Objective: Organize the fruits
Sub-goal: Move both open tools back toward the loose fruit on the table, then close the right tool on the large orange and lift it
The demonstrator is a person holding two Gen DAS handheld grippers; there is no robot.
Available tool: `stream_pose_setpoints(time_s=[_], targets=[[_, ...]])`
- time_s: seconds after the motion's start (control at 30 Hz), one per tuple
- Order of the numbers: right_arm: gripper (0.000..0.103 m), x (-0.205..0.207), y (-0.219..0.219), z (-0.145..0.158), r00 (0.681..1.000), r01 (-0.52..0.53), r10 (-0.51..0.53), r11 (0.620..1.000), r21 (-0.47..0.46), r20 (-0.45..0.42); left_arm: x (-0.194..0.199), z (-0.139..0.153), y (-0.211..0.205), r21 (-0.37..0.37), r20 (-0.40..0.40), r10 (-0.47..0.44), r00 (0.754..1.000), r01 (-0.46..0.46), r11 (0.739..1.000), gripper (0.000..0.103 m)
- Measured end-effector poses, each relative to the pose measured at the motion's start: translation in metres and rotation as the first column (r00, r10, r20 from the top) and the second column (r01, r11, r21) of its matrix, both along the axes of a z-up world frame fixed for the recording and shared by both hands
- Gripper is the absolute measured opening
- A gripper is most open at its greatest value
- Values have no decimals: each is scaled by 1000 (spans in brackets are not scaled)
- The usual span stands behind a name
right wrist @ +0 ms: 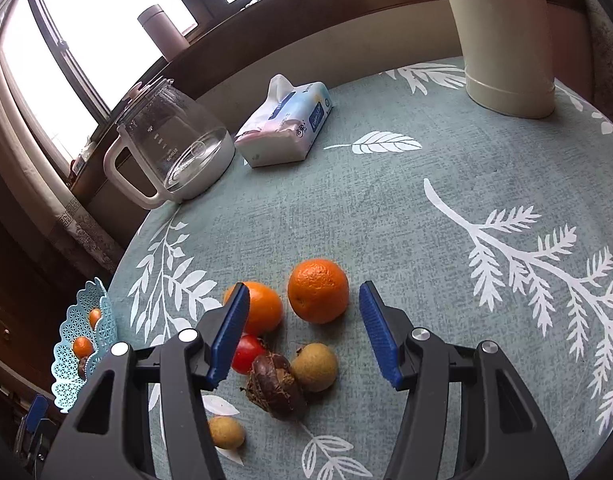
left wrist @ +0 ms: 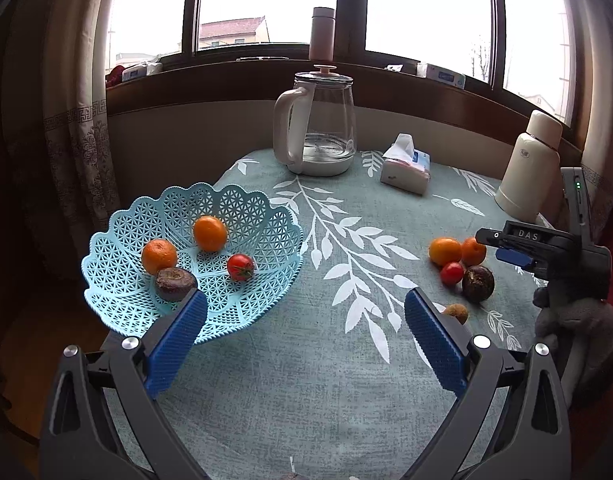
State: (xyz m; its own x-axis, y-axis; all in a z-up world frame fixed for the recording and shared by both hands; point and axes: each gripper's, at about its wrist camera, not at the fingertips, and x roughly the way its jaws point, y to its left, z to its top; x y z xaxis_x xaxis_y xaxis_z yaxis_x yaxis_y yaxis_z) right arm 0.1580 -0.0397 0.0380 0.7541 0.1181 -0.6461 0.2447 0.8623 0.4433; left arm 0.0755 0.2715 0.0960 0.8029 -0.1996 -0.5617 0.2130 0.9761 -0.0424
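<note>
A light blue lattice basket (left wrist: 118, 300) at the table's left holds two oranges (left wrist: 209, 233), a cherry tomato (left wrist: 240, 267) and a dark passion fruit (left wrist: 174, 283). My left gripper (left wrist: 304, 314) is open beside the basket's near rim, nothing between its fingers. On the cloth lies a loose cluster: two oranges (right wrist: 317, 290), a cherry tomato (right wrist: 247, 354), a wrinkled passion fruit (right wrist: 276, 390) and two tan longans (right wrist: 314, 366). My right gripper (right wrist: 304, 328) hovers open over this cluster, its left finger (right wrist: 230, 332) in front of one orange (right wrist: 262, 306).
A glass kettle (left wrist: 318, 128) with a white handle stands at the back, a tissue pack (left wrist: 406, 166) to its right, and a cream thermos (left wrist: 528, 164) at the far right. A grey-gloved hand (left wrist: 578, 324) holds the right gripper. The table (left wrist: 306, 380) wears a teal leaf-print cloth.
</note>
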Motion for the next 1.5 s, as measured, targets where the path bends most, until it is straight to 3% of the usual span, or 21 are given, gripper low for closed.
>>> stream_pose_setpoints(time_s=[0.3,0.7,0.77,0.87,1.2,1.5], targets=[[49,20,-2,-15,999,-10,11,1000,27,-37,6,-10,-10,16,-29,-24,999,25,1000,100],[49,24,-12,-23,1000,-2,3,999,43,-30,12,-18,-27,34,-59,-48,997,50,998,100],[45,23,-13,-23,1000,-1,2,999,42,-28,13,-19,-30,26,-72,-58,996,60,998,100],[38,21,-15,-23,1000,-20,21,998,67,-17,14,-21,-36,34,-79,-61,995,64,997,100],[38,1,-22,-8,1000,14,-14,999,29,28,16,-30,-56,41,-106,-110,988,114,993,100],[38,-32,-26,8,996,50,-47,998,-37,79,24,-44,-88,40,-158,-195,968,203,978,100]])
